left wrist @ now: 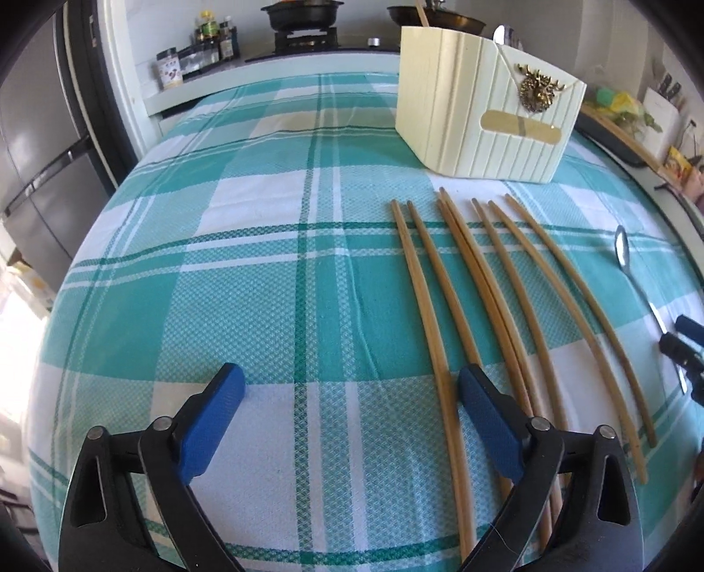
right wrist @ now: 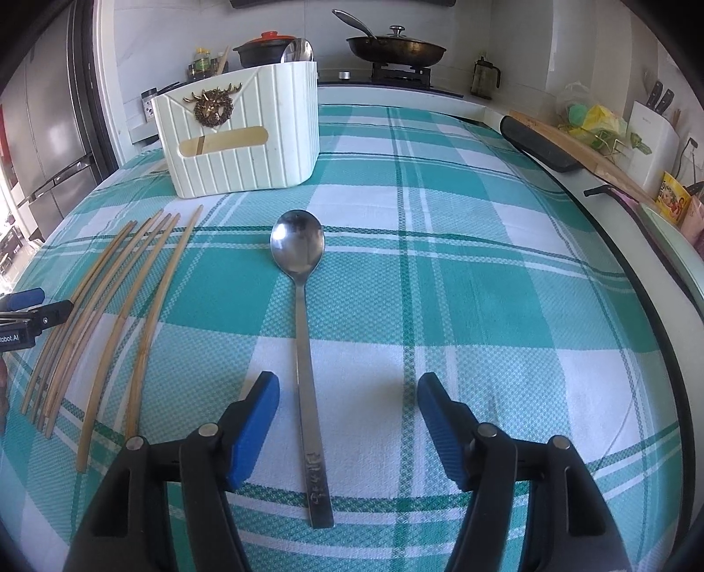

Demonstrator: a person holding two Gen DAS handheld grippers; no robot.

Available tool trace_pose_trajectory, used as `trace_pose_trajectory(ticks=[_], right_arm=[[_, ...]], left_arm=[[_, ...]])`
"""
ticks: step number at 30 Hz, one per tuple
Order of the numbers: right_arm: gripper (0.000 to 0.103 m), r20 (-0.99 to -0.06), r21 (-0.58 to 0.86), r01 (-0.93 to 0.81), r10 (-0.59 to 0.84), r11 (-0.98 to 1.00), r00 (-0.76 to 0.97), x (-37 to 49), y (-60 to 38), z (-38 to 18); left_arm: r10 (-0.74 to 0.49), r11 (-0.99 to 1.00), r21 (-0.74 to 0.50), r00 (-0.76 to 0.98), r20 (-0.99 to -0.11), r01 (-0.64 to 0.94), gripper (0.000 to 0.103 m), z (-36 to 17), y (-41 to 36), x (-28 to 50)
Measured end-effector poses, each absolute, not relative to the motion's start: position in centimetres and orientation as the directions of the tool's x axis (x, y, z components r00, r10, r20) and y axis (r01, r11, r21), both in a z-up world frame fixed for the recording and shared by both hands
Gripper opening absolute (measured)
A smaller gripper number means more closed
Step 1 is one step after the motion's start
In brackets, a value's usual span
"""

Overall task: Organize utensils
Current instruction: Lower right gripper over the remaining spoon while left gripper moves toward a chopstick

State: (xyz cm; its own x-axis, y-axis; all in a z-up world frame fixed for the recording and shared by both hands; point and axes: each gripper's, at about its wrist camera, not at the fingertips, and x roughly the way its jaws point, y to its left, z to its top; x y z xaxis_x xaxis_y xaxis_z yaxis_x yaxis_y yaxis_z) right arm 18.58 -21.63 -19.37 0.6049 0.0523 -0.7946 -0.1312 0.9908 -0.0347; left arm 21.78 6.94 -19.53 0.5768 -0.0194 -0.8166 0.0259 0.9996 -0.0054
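Several wooden chopsticks lie side by side on the teal plaid cloth; they also show at the left of the right wrist view. A steel spoon lies lengthwise, bowl toward the holder; in the left wrist view the spoon is far right. A cream ribbed utensil holder stands behind, also seen in the right wrist view, with a spoon and a chopstick inside. My left gripper is open, its right finger over the leftmost chopsticks. My right gripper is open, with the spoon handle between its fingers.
A stove with a black pot and a lidded pan stands behind the table. Spice bottles sit at the back left, a fridge at the left. A cutting board and a knife block are on the right counter.
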Motion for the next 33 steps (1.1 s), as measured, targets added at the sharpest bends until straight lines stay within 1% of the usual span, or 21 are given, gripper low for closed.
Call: trace_pose_trajectory(ticks=[1,2,3,4,5,6,7,10,13,14,15,17,19,20,21,22,26,29,32,33], right_arm=[[0.067,-0.795,-0.035,-0.131,0.052,0.991,0.605,18.6,-21.6,-19.4],[0.067,-0.795,-0.035,-0.131,0.052,0.991,0.605,18.6,-21.6,-19.4],[0.067,-0.794,-0.035,-0.131,0.052,0.991,0.605,18.6,-21.6,-19.4],[0.067,-0.795,-0.035,-0.131,0.052,0.991,0.605,18.6,-21.7,-19.4],[0.067,-0.794,-0.035,-0.131,0.052,0.991,0.605,18.6,-21.7,-19.4],[0.067,-0.794,-0.034,-0.131,0.053,0.991,0.605,18.6,-21.7,-19.4],[0.067,-0.794,-0.034,-0.131,0.053,0.991,0.605,18.6,-21.7,-19.4],[0.067,-0.794,-0.020,-0.132,0.064,0.991,0.605,18.6,-21.8,-19.4],[0.067,-0.797,-0.032,-0.127,0.051,0.991,0.602,18.4,-22.3,-19.3],[0.067,-0.797,-0.035,-0.124,0.047,0.992,0.602,18.2,-22.6,-19.3],[0.067,-0.800,-0.037,-0.121,0.044,0.992,0.599,18.1,-22.9,-19.2],[0.067,-0.804,-0.052,-0.118,0.029,0.992,0.594,17.9,-23.3,-19.1],[0.067,-0.810,-0.062,-0.121,0.021,0.991,0.586,17.8,-23.5,-18.9],[0.067,-0.812,-0.060,-0.129,0.027,0.990,0.583,17.8,-23.4,-18.7],[0.067,-0.812,-0.053,-0.139,0.038,0.989,0.582,17.9,-23.3,-18.5],[0.067,-0.810,-0.044,-0.148,0.051,0.988,0.584,17.9,-23.2,-18.3],[0.067,-0.808,0.004,-0.165,0.101,0.986,0.580,18.9,-22.6,-17.7],[0.067,-0.803,0.034,-0.177,0.132,0.984,0.581,20.3,-21.9,-17.5],[0.067,-0.805,0.058,-0.185,0.156,0.981,0.572,22.2,-21.1,-17.9],[0.067,-0.808,0.068,-0.186,0.163,0.980,0.566,22.9,-20.9,-18.1]], left_arm=[[-0.021,1.000,-0.005,0.583,-0.813,0.028,0.085,-19.4,6.9,21.6],[-0.026,0.999,-0.008,0.588,-0.809,0.034,0.073,-19.2,6.8,21.3],[-0.032,0.999,-0.011,0.592,-0.805,0.039,0.059,-19.1,6.7,21.2],[-0.033,0.999,-0.009,0.596,-0.802,0.043,0.050,-18.9,6.5,20.9],[-0.019,0.999,0.005,0.600,-0.800,0.037,0.037,-18.8,6.3,20.7],[0.002,0.999,0.024,0.606,-0.796,0.028,0.019,-18.8,6.2,20.5],[-0.016,0.999,0.007,0.603,-0.798,0.036,0.005,-18.8,6.3,20.3],[-0.005,0.999,-0.027,0.595,-0.803,-0.028,0.005,-18.7,6.8,19.8],[0.051,0.990,-0.037,0.578,-0.814,-0.139,0.005,-18.4,7.7,18.0],[0.061,0.987,-0.036,0.574,-0.817,-0.156,0.006,-18.4,7.9,17.3],[0.066,0.986,-0.033,0.571,-0.819,-0.162,0.009,-18.5,8.1,16.8],[0.060,0.988,-0.031,0.563,-0.824,-0.150,0.011,-18.4,8.3,16.4],[0.025,0.988,-0.062,0.552,-0.834,-0.139,0.029,-18.1,8.9,16.5],[-0.007,0.987,-0.095,0.551,-0.834,-0.132,0.049,-17.9,9.5,16.7],[-0.033,0.983,-0.126,0.556,-0.831,-0.131,0.063,-17.7,10.0,17.0],[-0.050,0.979,-0.151,0.561,-0.826,-0.135,0.065,-17.5,10.7,17.3],[-0.098,0.963,-0.213,0.524,-0.846,-0.164,0.066,-17.9,13.0,19.5],[-0.103,0.964,-0.210,0.501,-0.859,-0.163,0.067,-18.3,13.7,21.1],[-0.108,0.975,-0.186,0.483,-0.869,-0.117,0.073,-18.3,13.1,22.1],[-0.110,0.979,-0.178,0.479,-0.871,-0.097,0.073,-18.3,12.7,22.4]])
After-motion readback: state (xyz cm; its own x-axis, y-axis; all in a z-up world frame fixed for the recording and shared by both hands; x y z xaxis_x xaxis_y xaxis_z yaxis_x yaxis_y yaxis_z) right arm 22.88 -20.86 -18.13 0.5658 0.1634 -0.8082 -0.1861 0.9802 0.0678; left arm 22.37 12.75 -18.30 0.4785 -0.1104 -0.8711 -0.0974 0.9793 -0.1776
